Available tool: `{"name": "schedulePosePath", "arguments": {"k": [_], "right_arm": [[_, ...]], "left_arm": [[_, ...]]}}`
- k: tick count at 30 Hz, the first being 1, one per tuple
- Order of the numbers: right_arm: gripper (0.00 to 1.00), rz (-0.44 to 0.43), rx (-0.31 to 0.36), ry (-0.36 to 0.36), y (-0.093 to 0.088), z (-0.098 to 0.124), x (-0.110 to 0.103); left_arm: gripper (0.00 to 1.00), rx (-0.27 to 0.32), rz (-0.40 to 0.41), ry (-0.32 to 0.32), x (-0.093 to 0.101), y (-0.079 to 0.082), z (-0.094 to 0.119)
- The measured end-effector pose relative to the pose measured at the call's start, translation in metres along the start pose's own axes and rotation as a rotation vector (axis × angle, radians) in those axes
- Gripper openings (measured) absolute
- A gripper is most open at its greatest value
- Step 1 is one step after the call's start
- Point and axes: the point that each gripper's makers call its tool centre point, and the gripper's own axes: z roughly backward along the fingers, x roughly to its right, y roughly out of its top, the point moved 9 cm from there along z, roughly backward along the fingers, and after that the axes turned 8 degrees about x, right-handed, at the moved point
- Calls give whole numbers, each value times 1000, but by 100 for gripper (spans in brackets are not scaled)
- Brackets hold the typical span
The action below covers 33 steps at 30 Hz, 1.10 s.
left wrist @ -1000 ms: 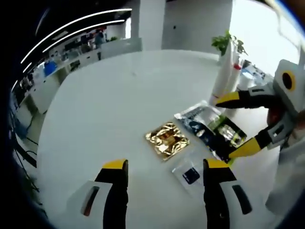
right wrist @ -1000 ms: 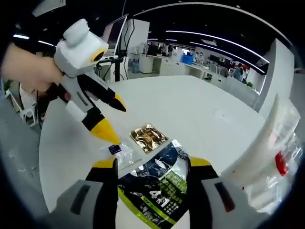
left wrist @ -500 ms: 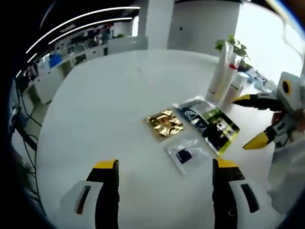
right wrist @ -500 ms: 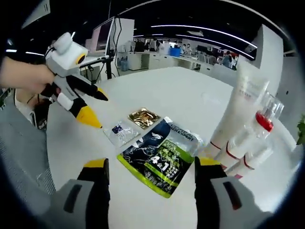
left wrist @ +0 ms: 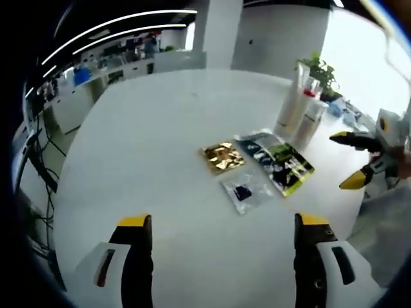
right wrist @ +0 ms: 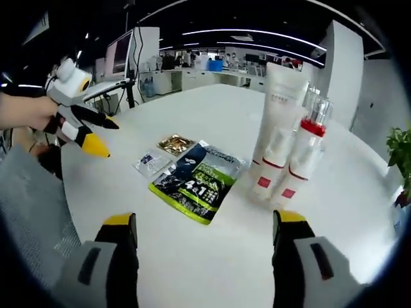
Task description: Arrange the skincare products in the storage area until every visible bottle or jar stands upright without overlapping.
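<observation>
Standing upright: white tubes, red-capped bottles; sachets flat. Both grippers' fingers spread wide, holding nothing.

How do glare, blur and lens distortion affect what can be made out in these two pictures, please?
In the left gripper view, bright window light washes out the upper right behind the tall tube, and the gold sachet glints. The table edge bows strongly. In the right gripper view, the bottles and dark pouch are sharp, the ceiling lights curve, and the left tool looks slightly soft.
</observation>
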Motion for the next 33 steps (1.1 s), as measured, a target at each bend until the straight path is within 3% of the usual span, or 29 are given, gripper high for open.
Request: {"name": "schedulePosePath", "arguments": {"k": [15,23,33], "right_arm": [[98,-65,23,-82,-11,46,8],[100,-94,40,-114,-15,61,10],[100,-111,87,-153,-6,69,14]], "left_arm": [[97,15,35,11,16,-12,33],[97,23,46,17,26,-19,50],[97,33,44,19,39,-27,61]]}}
